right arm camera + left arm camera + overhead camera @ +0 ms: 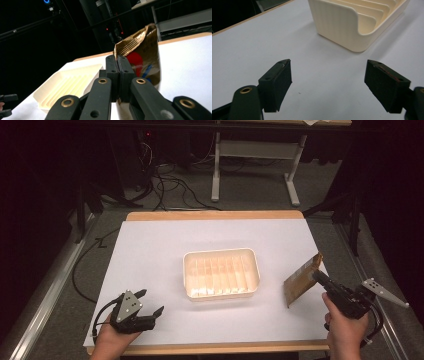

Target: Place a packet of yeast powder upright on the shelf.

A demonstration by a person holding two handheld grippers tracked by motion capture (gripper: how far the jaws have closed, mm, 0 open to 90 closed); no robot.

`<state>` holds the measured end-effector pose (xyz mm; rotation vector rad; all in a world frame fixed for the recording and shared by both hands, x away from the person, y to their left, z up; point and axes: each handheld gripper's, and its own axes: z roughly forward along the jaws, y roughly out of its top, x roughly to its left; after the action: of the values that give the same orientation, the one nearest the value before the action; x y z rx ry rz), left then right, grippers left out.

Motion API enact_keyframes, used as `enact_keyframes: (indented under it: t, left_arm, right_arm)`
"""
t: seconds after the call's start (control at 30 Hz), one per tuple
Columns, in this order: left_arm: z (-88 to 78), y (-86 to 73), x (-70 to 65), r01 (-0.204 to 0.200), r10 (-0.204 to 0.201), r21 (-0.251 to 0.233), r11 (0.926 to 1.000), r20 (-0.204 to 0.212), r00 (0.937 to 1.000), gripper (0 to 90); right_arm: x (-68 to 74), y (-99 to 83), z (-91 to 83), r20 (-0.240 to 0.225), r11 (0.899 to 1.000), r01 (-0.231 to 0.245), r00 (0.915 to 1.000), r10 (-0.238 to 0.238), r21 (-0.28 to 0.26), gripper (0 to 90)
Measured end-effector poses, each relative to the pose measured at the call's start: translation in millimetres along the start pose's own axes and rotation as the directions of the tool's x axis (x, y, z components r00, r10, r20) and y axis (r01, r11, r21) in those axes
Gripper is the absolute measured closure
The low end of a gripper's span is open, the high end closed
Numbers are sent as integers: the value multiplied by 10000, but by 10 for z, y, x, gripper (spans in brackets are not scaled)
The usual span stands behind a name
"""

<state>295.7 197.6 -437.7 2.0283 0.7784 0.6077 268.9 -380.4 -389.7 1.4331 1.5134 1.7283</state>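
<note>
A flat gold-brown packet with a red and blue print stands tilted on its lower edge at the table's right side. My right gripper is shut on its near upper edge, and in the right gripper view the two jaws press together on the crimped seam. A cream ribbed tray lies in the middle of the white table sheet, with nothing in it. My left gripper rests low at the front left, open, with bare sheet between its jaws. The tray's rounded corner lies ahead of it.
The white sheet covers a wooden tabletop whose edge shows at the back and front. Beyond it are a floor with black cables and a white table frame. Dark curtains close both sides. The left gripper's jaws show far left.
</note>
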Motion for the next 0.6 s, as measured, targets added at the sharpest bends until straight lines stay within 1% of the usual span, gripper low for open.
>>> enact_keyframes:
  t: [0.1, 0.23, 0.43, 0.5, 0.53, 0.6]
  left_arm:
    - [0, 0, -1, -3, 3, -13, 10000, -6, 10000, 222]
    - [-4, 1, -1, 3, -3, -39, 10000, -22, 10000, 222]
    - [-18, 0, 1, 15, -16, -119, 9999, -85, 10000, 223]
    - [-27, -1, 2, 11, -13, -141, 9999, -103, 9999, 223]
    - [-32, -2, 4, 11, -13, -154, 9999, -115, 9999, 223]
    - [-39, -4, 5, 28, -31, -181, 9998, -134, 9999, 223]
  right_arm:
    - [12, 16, -18, -105, 9999, -68, 9999, 67, -126, 900]
    - [69, 47, -35, -290, 9996, -67, 9996, 59, -278, 900]
    - [196, 95, -43, -455, 9989, 237, 9986, -255, -396, 900]
    - [233, 112, -28, -527, 9986, 337, 9980, -358, -409, 900]
    - [274, 134, -1, -568, 9983, 425, 9974, -447, -392, 900]
    - [293, 148, 16, -583, 9981, 466, 9971, -489, -399, 900]
